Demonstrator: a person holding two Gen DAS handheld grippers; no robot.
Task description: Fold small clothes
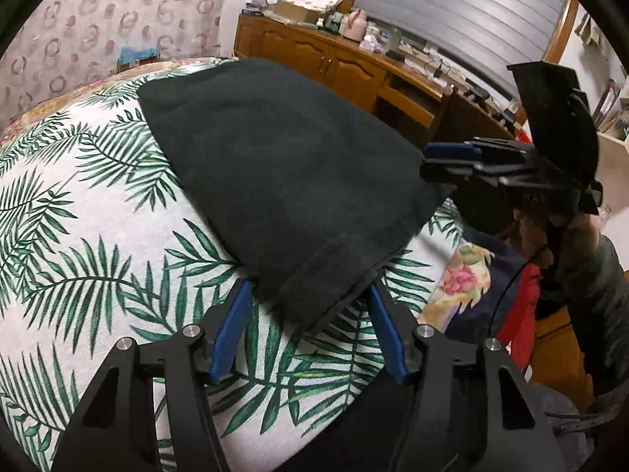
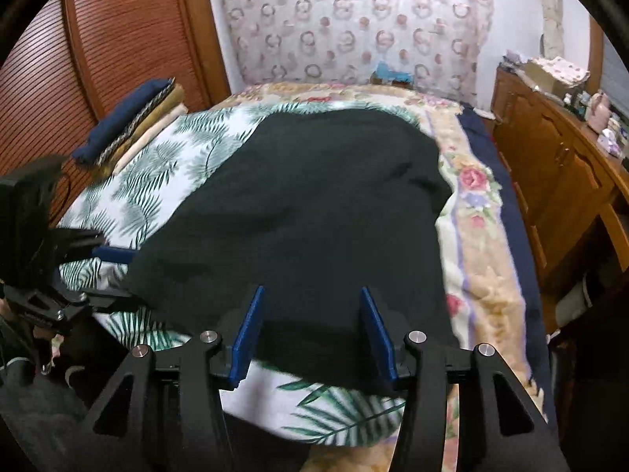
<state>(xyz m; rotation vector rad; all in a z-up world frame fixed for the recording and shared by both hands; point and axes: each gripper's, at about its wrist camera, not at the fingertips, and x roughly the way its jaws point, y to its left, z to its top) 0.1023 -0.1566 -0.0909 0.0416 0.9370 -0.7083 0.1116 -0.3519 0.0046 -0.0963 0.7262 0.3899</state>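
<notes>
The garment (image 1: 283,181) covers much of the leaf cloth (image 1: 98,236) beneath it. Its near corner hides the left gripper's (image 1: 310,295) fingertips, so their grip cannot be told. In the left view the right gripper (image 1: 452,161) shows side-on; its jaw gap is unclear. The pile (image 2: 129,126) of folded clothes is blurred. Items on the sideboard (image 1: 354,67) are too small to name.
</notes>
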